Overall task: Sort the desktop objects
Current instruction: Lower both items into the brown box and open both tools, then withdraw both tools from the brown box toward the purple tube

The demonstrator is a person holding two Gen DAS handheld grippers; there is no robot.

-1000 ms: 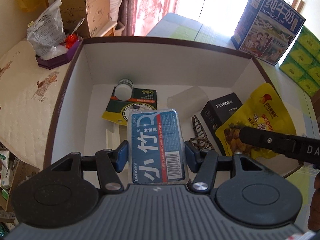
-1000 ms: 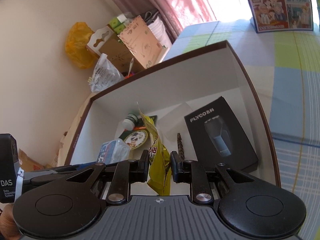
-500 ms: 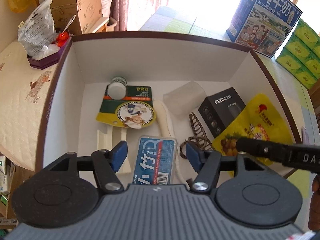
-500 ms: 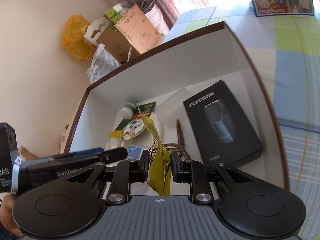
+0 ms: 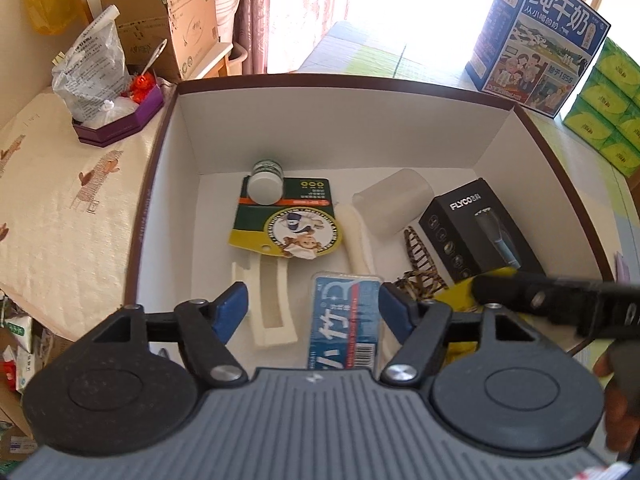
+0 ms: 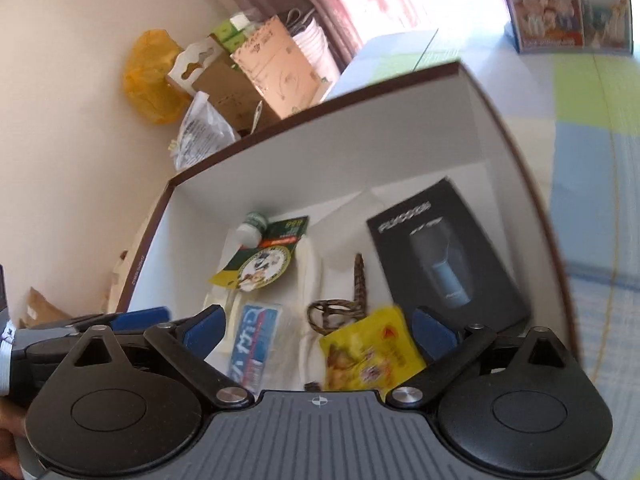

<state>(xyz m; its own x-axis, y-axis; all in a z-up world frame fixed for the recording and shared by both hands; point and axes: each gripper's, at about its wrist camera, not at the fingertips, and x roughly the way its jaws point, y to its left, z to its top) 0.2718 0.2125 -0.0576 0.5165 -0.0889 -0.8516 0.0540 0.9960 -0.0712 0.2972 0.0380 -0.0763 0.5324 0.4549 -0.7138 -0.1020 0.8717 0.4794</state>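
Note:
A brown-rimmed white box (image 5: 168,152) (image 6: 400,128) holds the sorted items. The blue floss-pick case (image 5: 346,320) (image 6: 256,340) lies on the box floor. My left gripper (image 5: 312,308) hangs over it, jaws opening, pads clear of the case. The yellow snack bag (image 6: 370,352) (image 5: 460,300) lies loose in the box beside the black FLYCO box (image 6: 444,256) (image 5: 480,228). My right gripper (image 6: 316,328) is above the bag, jaws opening wide, with no pad touching it.
Also in the box: a small white-capped bottle (image 5: 266,180), a green and yellow card (image 5: 292,220), a translucent cup (image 5: 394,200), brown hair clips (image 5: 418,252). A blue milk carton (image 5: 536,36) and green packs (image 5: 604,108) stand behind; a purple tray (image 5: 120,116) sits at the left.
Both grippers let go. The floss-pick case dropped from the left jaws onto the box floor. The right jaws sprang wide and the yellow bag fell flat into the box.

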